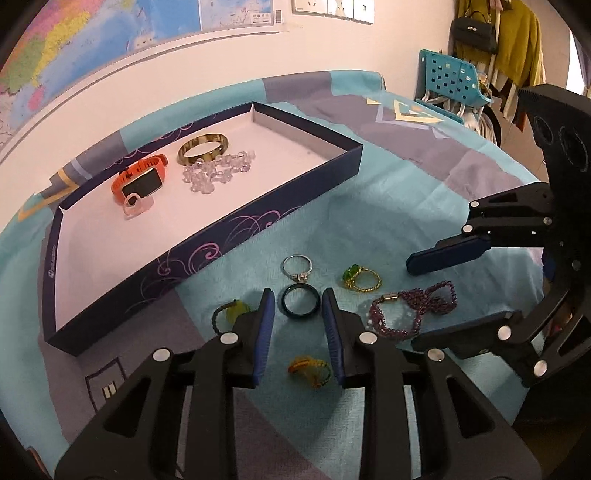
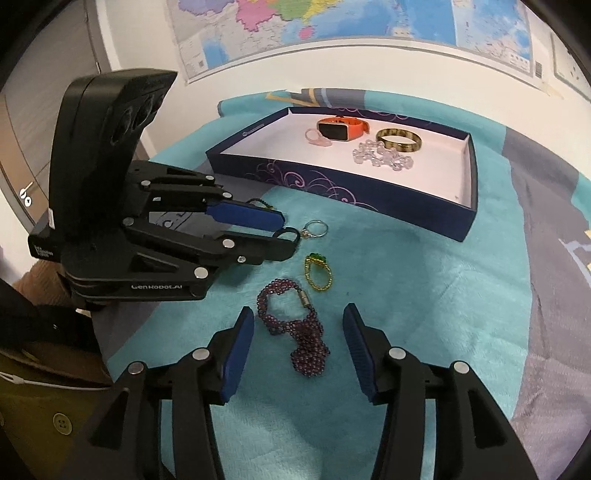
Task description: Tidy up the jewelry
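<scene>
My left gripper [image 1: 297, 293] is open and tilted down over the teal cloth. A dark ring [image 1: 300, 314] lies between its blue pads with a gap on each side. My right gripper [image 2: 298, 310] is open too, astride a purple bead bracelet [image 2: 308, 347] that lies flat and untouched. A silver ring [image 1: 303, 277], a green-stone bead ring [image 1: 351, 273], a yellow-stone ring [image 1: 236, 308] and an orange-yellow ring [image 1: 310, 369] lie loose nearby. The navy box [image 1: 207, 254] holds an orange watch [image 1: 142, 179], a gold bangle [image 1: 203, 147], clear beads [image 1: 218, 170] and a pink ring [image 1: 135, 205].
The box stands at the back of the cloth-covered table, with white floor showing at both ends. A teal plastic chair [image 1: 447, 81] and hanging clothes [image 1: 517, 40] are beyond the table's right edge. A wall map [image 2: 332, 22] hangs behind. A sleeve [image 2: 33, 280] shows at the left.
</scene>
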{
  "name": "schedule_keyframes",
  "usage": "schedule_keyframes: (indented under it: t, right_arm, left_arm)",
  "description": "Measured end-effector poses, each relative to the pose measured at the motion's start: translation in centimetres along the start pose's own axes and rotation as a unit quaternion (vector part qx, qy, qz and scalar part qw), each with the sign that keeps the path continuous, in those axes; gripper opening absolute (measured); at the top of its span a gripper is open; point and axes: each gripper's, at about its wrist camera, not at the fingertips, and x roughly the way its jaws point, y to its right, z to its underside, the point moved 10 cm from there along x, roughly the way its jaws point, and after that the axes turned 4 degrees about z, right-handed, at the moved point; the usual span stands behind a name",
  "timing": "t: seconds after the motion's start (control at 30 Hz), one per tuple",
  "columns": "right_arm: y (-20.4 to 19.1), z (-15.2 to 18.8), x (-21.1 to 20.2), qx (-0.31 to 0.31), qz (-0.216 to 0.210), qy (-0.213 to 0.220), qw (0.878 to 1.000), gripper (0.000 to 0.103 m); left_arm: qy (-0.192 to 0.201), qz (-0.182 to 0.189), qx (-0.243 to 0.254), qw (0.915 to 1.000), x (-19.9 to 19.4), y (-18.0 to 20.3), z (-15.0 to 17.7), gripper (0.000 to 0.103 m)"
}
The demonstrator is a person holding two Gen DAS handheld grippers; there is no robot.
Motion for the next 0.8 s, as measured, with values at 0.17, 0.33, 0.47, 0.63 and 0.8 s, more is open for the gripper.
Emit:
schedule_keyframes:
  t: [0.17,0.33,0.47,0.63,0.8]
  right_arm:
    - [0.6,0.1,0.0,-0.010,0.024,-0.002,1.000,0.021]
    - [0.7,0.1,-0.3,-0.004,0.017,0.001,1.000,0.008]
    - [0.6,-0.1,-0.8,0.007,0.001,0.008,1.000,0.003]
    - [0.8,-1.0,-1.8,0.026,-0.015,0.026,0.999,0.003]
    - [1.3,-2.3,-3.0,0.039,-0.020,0.046,0.998,0.003]
  left_arm:
    - [0.000,-0.002,0.001,1.0000,-0.1,0.2,0.3,0.022]
    - [0.004,-0.005,-0.004,1.0000,-0.5,0.3,0.5,0.022]
    - [0.014,-0.003,-0.020,0.9997,-1.2,0.1,0.5,0.022]
    - [0.032,0.002,-0.045,0.9984,-2.7,-0.5,0.4,0.022]
    - [0.051,0.002,-0.063,0.9967,-4.1,-1.3,-0.1,0.022]
